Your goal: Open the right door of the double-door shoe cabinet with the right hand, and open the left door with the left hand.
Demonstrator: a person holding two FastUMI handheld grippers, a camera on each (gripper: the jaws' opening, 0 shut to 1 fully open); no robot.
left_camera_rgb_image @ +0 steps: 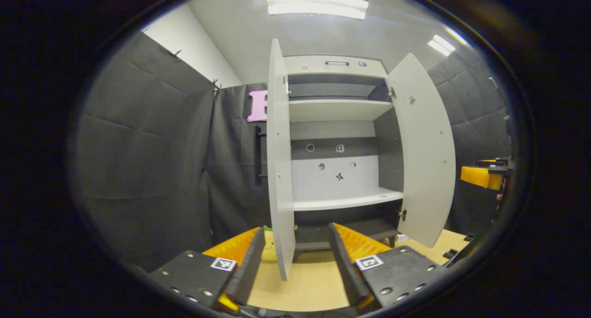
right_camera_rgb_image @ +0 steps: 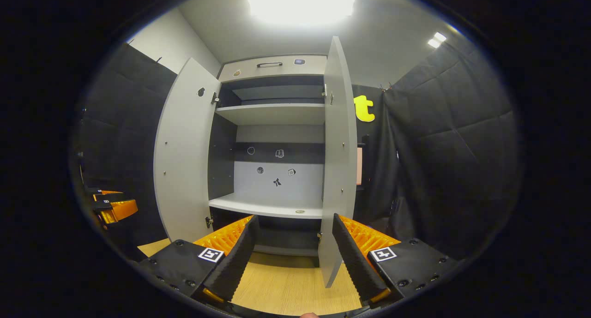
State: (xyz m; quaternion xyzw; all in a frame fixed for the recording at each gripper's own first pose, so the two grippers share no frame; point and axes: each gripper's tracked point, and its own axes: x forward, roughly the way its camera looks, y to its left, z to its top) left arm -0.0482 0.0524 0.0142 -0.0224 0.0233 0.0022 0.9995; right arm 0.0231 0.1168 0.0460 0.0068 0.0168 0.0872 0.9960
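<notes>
The shoe cabinet (left_camera_rgb_image: 337, 138) stands on a pale wooden floor (left_camera_rgb_image: 309, 281) with both doors swung wide, and everything here is placed against it. In the left gripper view, the left gripper (left_camera_rgb_image: 293, 262) points level at the cabinet's front, low, near its bottom shelf; its jaws are spread apart and clasp nothing. The left door (left_camera_rgb_image: 279, 156) is seen almost edge-on, and its lower edge comes down into the gap between the two fingers, closer to the left one; whether it touches is hard to tell. The door's black bar handle (left_camera_rgb_image: 257, 155) sits on its outer face, on the side away from the cabinet's inside. The right door (left_camera_rgb_image: 427, 152) stands open at an angle on the cabinet's far side, and beyond it the right gripper (left_camera_rgb_image: 482, 176) hangs at mid height, well clear of the door. In the right gripper view, the right gripper (right_camera_rgb_image: 293, 260) likewise faces the cabinet low and level, fingers parted and empty, with the right door (right_camera_rgb_image: 339, 161) edge-on and its bottom corner dropping between them. The left door (right_camera_rgb_image: 184, 152) opens outward on the other side, with the left gripper (right_camera_rgb_image: 113, 207) past it. The cabinet's shelves (right_camera_rgb_image: 270, 114) are bare, and free floor lies before its base between the doors.
</notes>
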